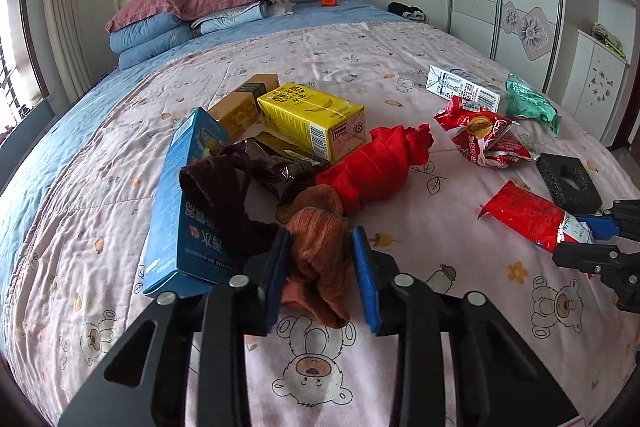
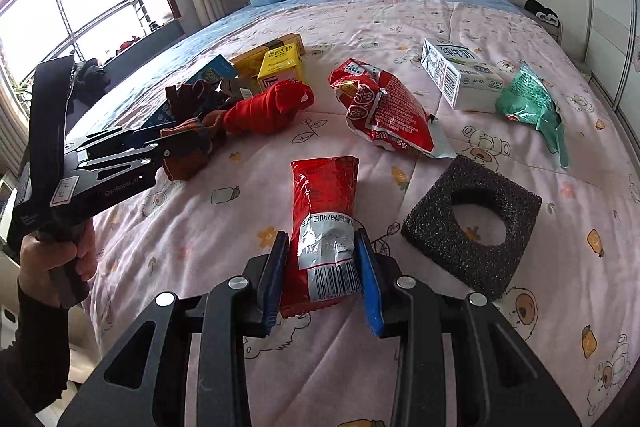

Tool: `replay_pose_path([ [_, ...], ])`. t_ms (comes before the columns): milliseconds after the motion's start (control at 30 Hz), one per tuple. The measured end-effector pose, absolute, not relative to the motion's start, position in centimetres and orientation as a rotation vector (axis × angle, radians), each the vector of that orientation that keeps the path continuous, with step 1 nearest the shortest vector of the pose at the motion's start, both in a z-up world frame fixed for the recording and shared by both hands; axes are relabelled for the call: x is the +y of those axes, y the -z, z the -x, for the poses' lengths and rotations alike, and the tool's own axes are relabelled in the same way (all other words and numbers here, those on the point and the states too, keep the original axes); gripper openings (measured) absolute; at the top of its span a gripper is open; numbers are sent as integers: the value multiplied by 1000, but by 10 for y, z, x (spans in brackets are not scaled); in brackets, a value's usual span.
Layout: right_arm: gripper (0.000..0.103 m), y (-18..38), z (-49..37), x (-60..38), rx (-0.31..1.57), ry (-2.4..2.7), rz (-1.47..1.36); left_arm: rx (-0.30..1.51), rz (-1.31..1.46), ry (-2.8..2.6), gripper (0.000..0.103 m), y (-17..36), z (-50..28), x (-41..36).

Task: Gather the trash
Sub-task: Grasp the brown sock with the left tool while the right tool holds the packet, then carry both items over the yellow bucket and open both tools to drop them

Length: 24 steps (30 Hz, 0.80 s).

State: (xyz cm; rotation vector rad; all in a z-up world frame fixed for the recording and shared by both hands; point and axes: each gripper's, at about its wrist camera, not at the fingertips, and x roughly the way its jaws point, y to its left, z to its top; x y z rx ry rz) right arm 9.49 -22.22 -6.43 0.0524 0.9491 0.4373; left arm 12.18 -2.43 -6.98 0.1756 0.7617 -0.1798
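On the quilted bed, the left gripper is clamped on a fuzzy orange sock; the right gripper pinches a crinkly red wrapper near the foot edge. Two more foil wrappers, four cartons, one square foam block lie mid-bed

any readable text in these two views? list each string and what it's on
"GenRobot.AI": side of the left claw.
"生产日期/保质期": red wrapper held in the right claw.
"纯牛奶": white milk carton.
Yellow carton, blue box, barcodes, fine print: too small or distorted to read.
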Motion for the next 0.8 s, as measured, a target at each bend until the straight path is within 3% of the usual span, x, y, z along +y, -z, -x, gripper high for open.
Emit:
replay_pose_path([
  [167,33,61,-86,-231,932,-453,-84,767,-171,169,19,65,-114,-22],
  [533,33,28,-61,-275,840,-468,-150,685,-168,281,18,21,-62,-65],
  [800,33,0,-39,-340,760,-366,-170,655,-181,435,19,-1,-53,-146],
])
